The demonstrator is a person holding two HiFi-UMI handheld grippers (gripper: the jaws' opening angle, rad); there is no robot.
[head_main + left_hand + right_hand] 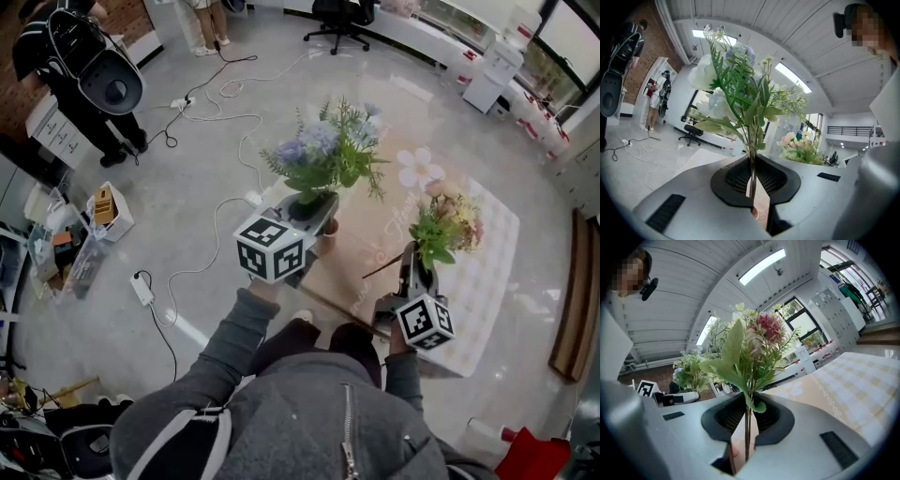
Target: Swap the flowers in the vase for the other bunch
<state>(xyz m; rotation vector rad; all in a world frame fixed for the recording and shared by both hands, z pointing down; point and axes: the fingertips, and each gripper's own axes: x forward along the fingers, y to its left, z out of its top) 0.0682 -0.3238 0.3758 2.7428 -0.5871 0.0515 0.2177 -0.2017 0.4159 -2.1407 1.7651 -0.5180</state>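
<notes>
Green plastic-looking foliage fills both gripper views, and each bunch's stems run down into the jaw slot, so their lower ends are cut off from sight. In the head view the grippers' bodies cover those stems completely.

Two bunches show. The bunch of pale blue and white flowers with feathery green leaves point(323, 155) point(736, 79) stands upright in the left gripper point(314, 211) point(752, 180), whose jaws are closed tight on its thin stems. The smaller bunch of pink flowers with broad green leaves point(448, 225) point(754, 348) stands upright in the right gripper point(417, 270) point(746, 423), whose jaws likewise pinch its stems. Both bunches are raised over the near edge of the table with the beige checked cloth point(492, 272), well apart from each other.

One small brown vase point(328, 236) peeps out just behind the left gripper. Only a sliver of its side is visible; its mouth and base are hidden, so its contents cannot be made out. A thin dark stick point(382, 267) lies between the two grippers; what it is remains unclear.

Two marker cubes show, one per gripper. The person's grey sleeves and jacket cover the bottom of the head view. On the grey floor lie white cables point(220, 89), and one black office chair point(339, 23) is partly cropped by the upper edge.
</notes>
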